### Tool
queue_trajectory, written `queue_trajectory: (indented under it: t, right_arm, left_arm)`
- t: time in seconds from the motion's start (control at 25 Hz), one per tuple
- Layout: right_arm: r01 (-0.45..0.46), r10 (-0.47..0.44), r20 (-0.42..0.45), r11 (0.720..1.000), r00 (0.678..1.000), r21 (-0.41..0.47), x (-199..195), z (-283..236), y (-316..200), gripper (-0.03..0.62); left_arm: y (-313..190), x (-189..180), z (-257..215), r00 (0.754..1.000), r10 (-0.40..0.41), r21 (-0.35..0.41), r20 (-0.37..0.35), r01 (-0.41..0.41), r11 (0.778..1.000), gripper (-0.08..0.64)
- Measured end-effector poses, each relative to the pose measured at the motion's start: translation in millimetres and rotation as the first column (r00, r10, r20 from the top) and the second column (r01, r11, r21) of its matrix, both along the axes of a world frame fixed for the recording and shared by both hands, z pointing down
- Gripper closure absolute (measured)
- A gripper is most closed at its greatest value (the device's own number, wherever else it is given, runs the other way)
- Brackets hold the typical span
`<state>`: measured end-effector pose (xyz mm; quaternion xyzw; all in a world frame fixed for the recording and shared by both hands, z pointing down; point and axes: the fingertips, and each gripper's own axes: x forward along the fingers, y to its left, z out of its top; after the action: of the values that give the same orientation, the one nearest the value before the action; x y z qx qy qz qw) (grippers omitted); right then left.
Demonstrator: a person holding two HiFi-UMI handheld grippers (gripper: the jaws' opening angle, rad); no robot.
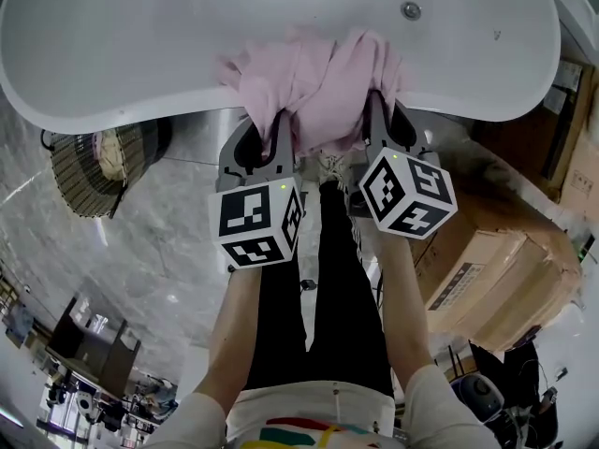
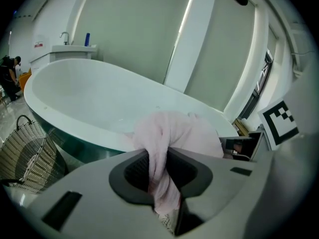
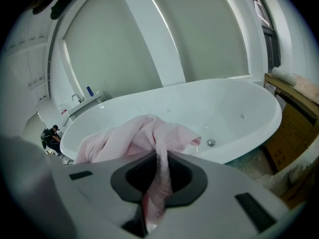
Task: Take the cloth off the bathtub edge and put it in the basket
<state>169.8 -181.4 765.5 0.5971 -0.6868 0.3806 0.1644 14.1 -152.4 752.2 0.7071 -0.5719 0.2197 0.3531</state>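
**Both claws pinched on the pink cloth, basket waiting off to my left**

So here's where I'm at. The pink cloth (image 1: 318, 82) is draped over the near edge of the bathtub (image 1: 112, 110), bunched up, with part of it hanging down the outside toward me. My left claw (image 2: 159, 159) is closed on a fold of it, with the fabric squeezed into a thin rope between the pads. My right claw (image 3: 158, 174) is clamped the same way on another fold just beside the first.

Handling-wise, I reckon it's a soft, light thing, towel-ish, and totally floppy. It won't fight the grip, but it'll sag and trail wherever I'm not holding it. I think two pinch points near the hanging edge are about right. The bulk sits up on the rim, so I'd guess it needs a lift up and clear rather than a drag, or the far part may slide into the tub.

The tub rim looks smooth and glossy, so there's nothing to snag on. The wicker basket (image 1: 89, 171) sits on the marble floor (image 1: 140, 251) to my left, close against the tub's side. A cardboard box (image 1: 487, 260) stands on my right, out of the way.
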Motion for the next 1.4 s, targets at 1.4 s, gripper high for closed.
queue_trajectory:
  t: [1.4]
  right_arm:
    - [0.101, -0.084, -0.058, 0.784, 0.995, 0.612, -3.0, -481.5, -89.5, 0.548]
  left_arm:
    - [-113.3, 2.5, -450.0, 0.999, 0.006, 0.520, -0.041, 0.016, 0.854, 0.477]
